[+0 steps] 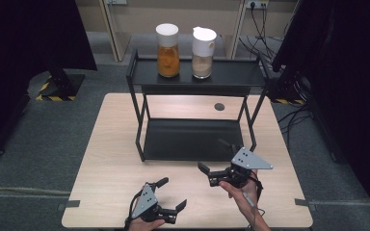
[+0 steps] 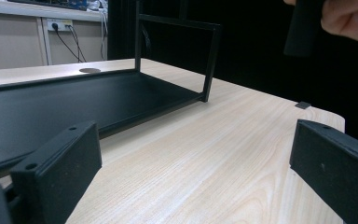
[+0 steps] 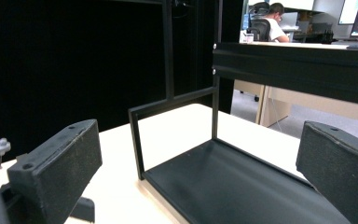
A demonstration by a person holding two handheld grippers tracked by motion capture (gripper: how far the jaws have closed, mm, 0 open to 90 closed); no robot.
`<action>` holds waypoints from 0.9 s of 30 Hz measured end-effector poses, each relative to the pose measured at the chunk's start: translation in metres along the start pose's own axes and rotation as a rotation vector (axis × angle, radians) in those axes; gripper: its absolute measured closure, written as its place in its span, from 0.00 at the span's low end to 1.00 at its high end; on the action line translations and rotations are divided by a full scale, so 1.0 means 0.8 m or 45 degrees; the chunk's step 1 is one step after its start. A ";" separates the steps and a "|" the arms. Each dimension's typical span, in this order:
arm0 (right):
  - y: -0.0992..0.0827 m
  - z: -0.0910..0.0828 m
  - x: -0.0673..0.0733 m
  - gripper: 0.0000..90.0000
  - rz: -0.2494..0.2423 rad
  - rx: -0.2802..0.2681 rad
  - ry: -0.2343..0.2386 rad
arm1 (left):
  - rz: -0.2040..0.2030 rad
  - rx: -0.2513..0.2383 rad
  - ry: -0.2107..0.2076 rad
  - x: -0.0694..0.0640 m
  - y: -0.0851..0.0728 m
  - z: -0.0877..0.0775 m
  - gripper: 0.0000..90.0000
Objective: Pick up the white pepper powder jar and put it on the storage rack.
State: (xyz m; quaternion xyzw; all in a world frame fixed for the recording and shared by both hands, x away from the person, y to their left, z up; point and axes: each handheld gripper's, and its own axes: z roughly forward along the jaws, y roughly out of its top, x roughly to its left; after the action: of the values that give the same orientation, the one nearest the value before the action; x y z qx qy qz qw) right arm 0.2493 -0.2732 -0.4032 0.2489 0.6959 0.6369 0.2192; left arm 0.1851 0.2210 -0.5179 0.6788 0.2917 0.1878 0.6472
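Left gripper (image 1: pixel 172 193): jaws spread wide, nothing between them, held low over the table (image 1: pixel 111 159) in front of the rack (image 1: pixel 139 130) and well short of it. In its own view the jaws frame bare wood, with the rack's lower shelf (image 2: pixel 65 105) off to one side.

Right gripper (image 1: pixel 213 155): jaws likewise spread and empty, held just in front of the rack's near right leg, pointed across the lower shelf (image 3: pixel 242 186).

Count — two grippers, one two-tier rack, two jars. Both jars stand upright on the rack's top shelf (image 1: pixel 231 72), side by side near its middle, close but apart: an orange-filled jar (image 1: pixel 167 50) to the left and a pale-filled jar (image 1: pixel 203 53) to the right, each with a white lid. The lower shelf is bare. A small dark disc (image 1: pixel 219 107) is set in the table behind the rack.

Judgement: the work stands at the approach stage — neither jar is touched, and both grippers are well apart from them. The next move calls for raising a gripper to top-shelf height, clearing the shelf's front rim, and closing on one jar's body without knocking its neighbour.
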 end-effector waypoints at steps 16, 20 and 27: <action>-0.035 -0.008 0.004 0.01 0.055 0.044 0.011 | 0.000 -0.008 0.018 0.002 0.000 -0.001 0.02; -0.044 -0.012 0.006 0.01 0.066 0.050 0.012 | -0.002 -0.007 0.019 0.003 0.000 -0.001 0.02; -0.056 -0.019 0.010 0.01 0.070 0.061 0.012 | 0.000 -0.009 0.022 0.003 0.001 -0.001 0.02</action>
State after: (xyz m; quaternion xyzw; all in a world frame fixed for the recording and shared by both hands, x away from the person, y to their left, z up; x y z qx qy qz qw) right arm 0.2308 -0.2827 -0.4464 0.2700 0.7049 0.6271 0.1922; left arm 0.1861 0.2230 -0.5177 0.6749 0.2967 0.1948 0.6470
